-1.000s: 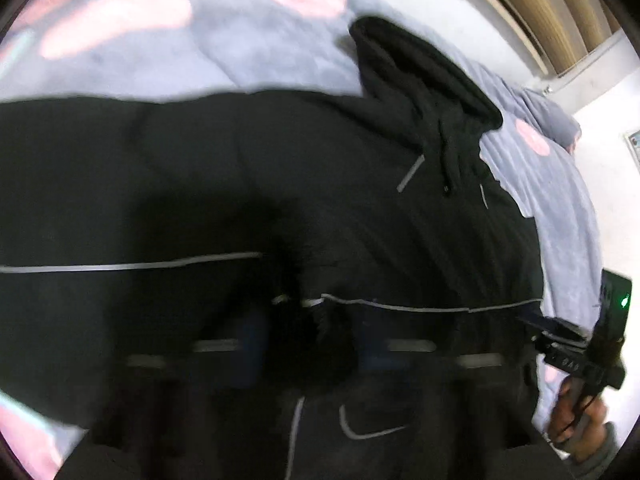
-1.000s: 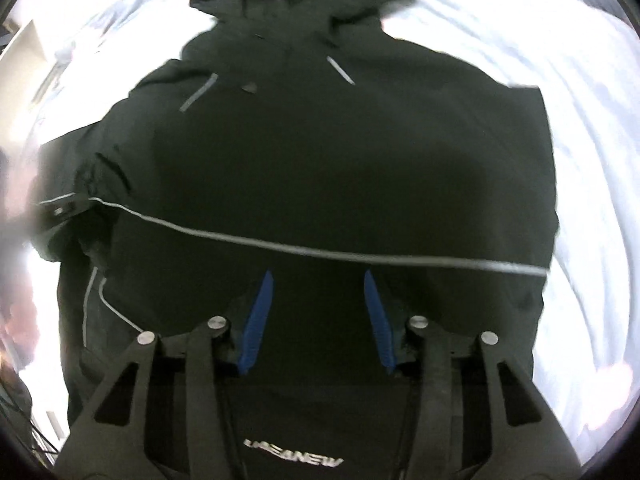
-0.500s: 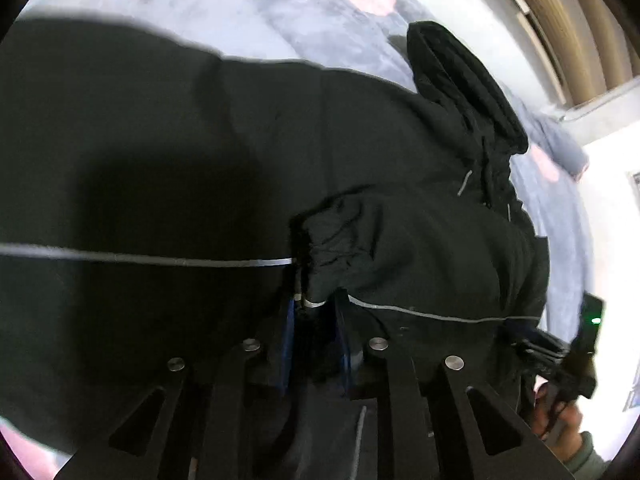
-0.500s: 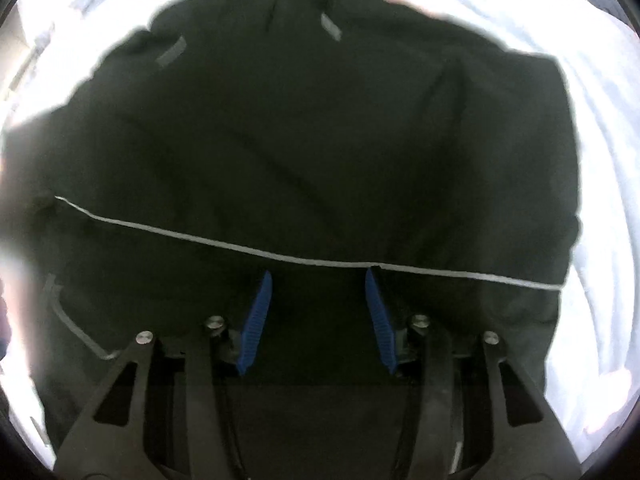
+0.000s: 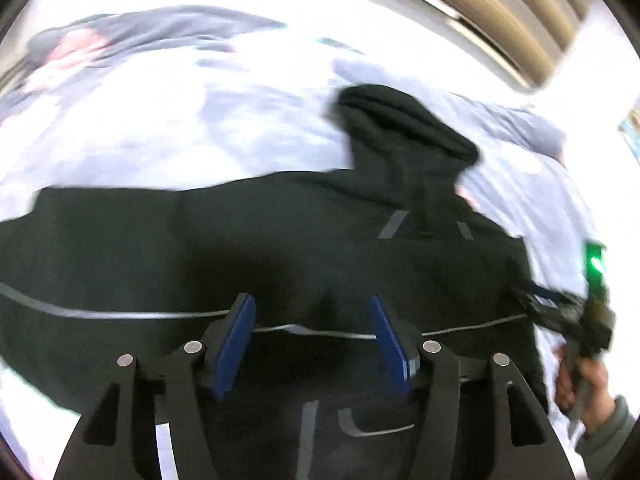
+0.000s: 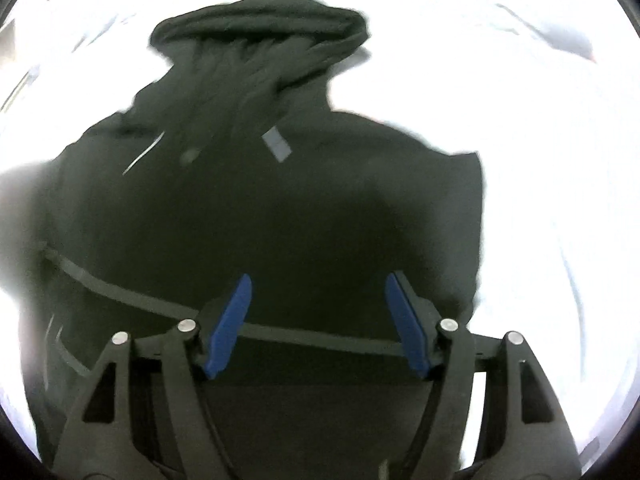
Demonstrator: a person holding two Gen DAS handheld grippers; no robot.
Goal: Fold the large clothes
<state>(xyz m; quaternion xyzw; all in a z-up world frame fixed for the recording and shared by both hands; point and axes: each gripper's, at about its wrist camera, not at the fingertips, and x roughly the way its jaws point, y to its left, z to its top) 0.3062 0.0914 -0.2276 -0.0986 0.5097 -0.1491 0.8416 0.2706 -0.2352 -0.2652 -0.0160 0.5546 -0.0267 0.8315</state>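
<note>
A pale grey-lavender bedcover (image 5: pixel 248 120) with blurred pink-red patches (image 5: pixel 76 46) filled the upper half of the left wrist view. Tan slatted panelling (image 5: pixel 516 12), possibly a headboard or blinds, ran along the top right above a white wall (image 5: pixel 600 80). In the right wrist view the bedding (image 6: pixel 520 140) was overexposed, nearly white.

- Left wrist view sits low and close over the black hooded jacket (image 5: pixel 304 240), facing its hood (image 5: pixel 404 120) obliquely.
- Right wrist view faces the hood (image 6: pixel 260 20) straight on; both share the jacket.
</note>
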